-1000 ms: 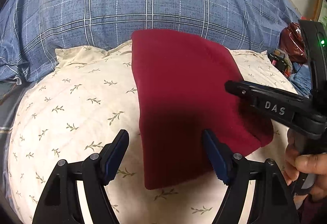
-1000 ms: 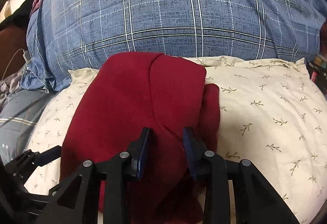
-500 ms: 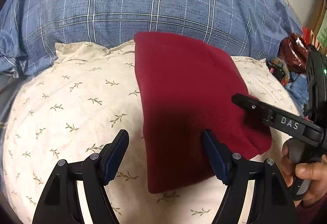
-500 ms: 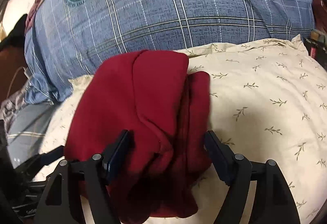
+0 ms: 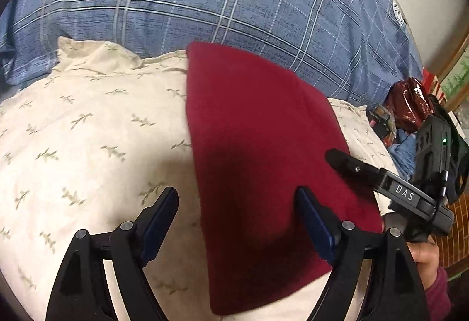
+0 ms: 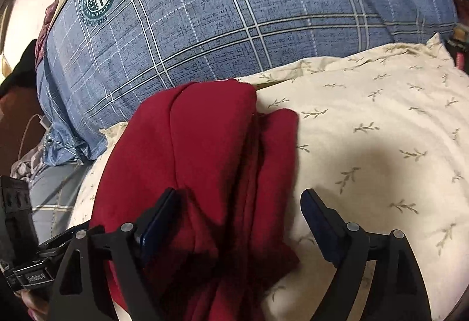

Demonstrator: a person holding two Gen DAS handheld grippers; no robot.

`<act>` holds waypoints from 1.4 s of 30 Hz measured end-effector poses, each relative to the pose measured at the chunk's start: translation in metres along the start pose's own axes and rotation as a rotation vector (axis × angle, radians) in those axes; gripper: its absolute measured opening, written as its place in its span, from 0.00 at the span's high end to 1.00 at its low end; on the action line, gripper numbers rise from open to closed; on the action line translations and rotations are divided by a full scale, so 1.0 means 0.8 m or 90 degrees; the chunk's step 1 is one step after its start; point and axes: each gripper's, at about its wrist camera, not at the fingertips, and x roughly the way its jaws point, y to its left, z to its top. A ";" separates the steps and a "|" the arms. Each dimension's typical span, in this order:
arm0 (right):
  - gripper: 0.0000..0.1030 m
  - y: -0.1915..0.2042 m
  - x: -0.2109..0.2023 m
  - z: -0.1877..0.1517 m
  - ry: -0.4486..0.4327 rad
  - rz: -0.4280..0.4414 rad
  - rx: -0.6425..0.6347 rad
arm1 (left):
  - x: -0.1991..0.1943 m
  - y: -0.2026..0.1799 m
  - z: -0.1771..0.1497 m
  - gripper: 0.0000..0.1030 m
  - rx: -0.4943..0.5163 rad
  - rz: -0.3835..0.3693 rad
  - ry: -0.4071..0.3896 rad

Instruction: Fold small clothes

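Both claws stand wide and hold nothing: the left claw [image 5: 236,215] straddles the near left edge of the red garment [image 5: 258,162], the right claw [image 6: 237,215] its bunched right edge. Ahead of them the garment lies folded narrow on the leaf-print pillow [image 5: 88,130]; layers look uneven, so tidying likely remains. Beyond lies the blue plaid pillow [image 5: 219,4]

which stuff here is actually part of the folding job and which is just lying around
Part of the job: red garment, cream leaf-print pillow beneath it, left gripper, right gripper.

Lying about: blue plaid pillow, shiny dark red bag.
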 end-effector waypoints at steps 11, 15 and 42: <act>0.14 -0.007 0.027 0.007 0.005 0.100 0.001 | 0.081 0.023 0.047 0.12 -0.030 -0.069 0.044; 0.40 0.011 0.030 0.010 0.004 0.082 -0.034 | 0.093 0.014 0.054 0.25 -0.010 -0.050 0.048; 0.48 0.112 -0.118 -0.092 0.016 0.061 -0.102 | -0.073 0.004 -0.071 0.40 0.008 0.120 -0.037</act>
